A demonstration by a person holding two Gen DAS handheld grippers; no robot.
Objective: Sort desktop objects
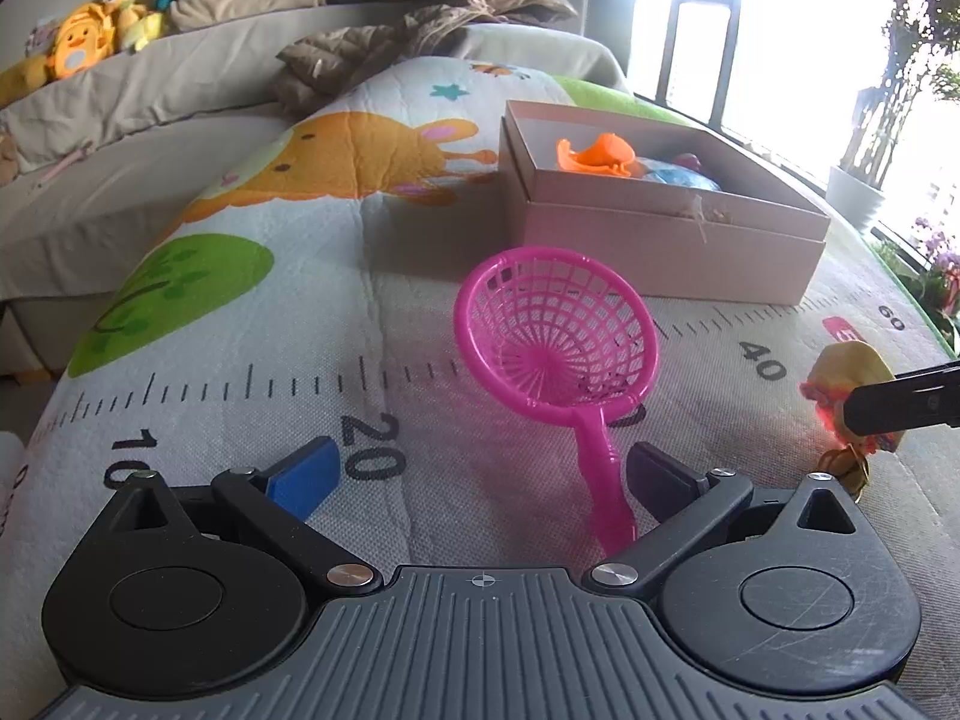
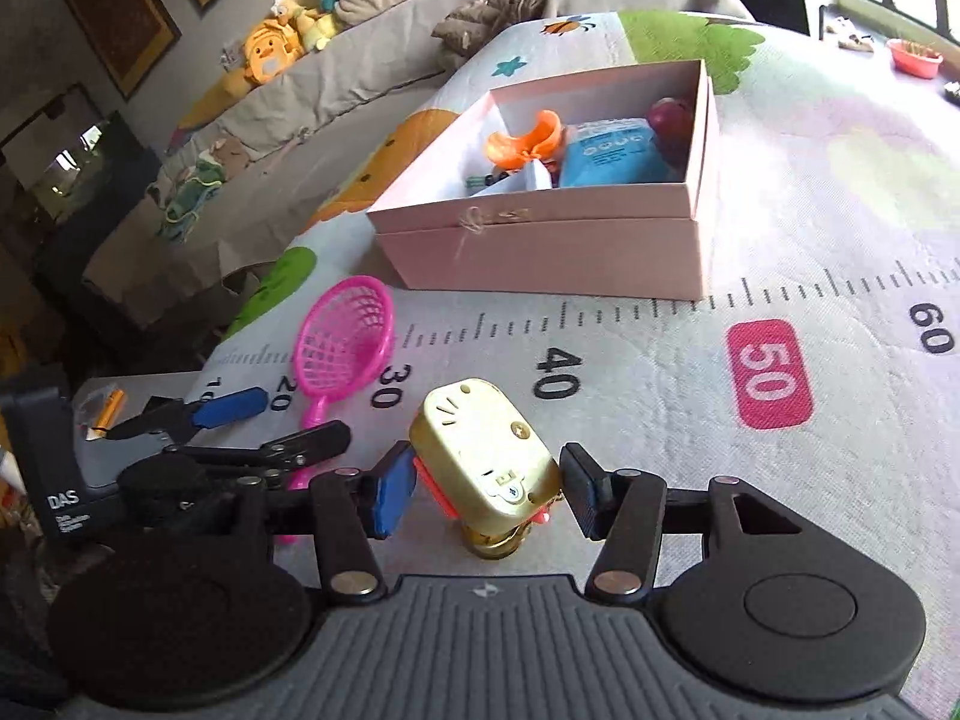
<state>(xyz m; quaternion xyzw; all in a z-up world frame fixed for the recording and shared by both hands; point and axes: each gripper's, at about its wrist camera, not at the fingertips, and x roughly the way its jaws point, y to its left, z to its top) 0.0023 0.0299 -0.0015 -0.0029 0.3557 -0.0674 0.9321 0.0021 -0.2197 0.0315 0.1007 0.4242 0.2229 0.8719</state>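
Observation:
A pink plastic strainer (image 1: 555,336) lies on the play mat, and its handle runs back between the fingers of my left gripper (image 1: 480,468). That gripper is open, its pads well clear of the handle. My right gripper (image 2: 489,489) is shut on a yellow toy (image 2: 480,444) with a red rim and a gold base, which sits tilted between the blue pad and the black pad. In the left wrist view the yellow toy (image 1: 852,369) appears at the right edge behind a black finger. The open pink box (image 2: 540,252) stands beyond, holding an orange toy (image 2: 525,141) and a blue pack (image 2: 612,150).
The mat (image 1: 270,324) with ruler markings covers a raised surface whose left edge drops off. A sofa with plush toys (image 1: 78,48) and a brown jacket (image 1: 420,30) lies behind. A dark device (image 2: 60,480) sits at the near left. A red bowl (image 2: 915,57) stands on the far floor.

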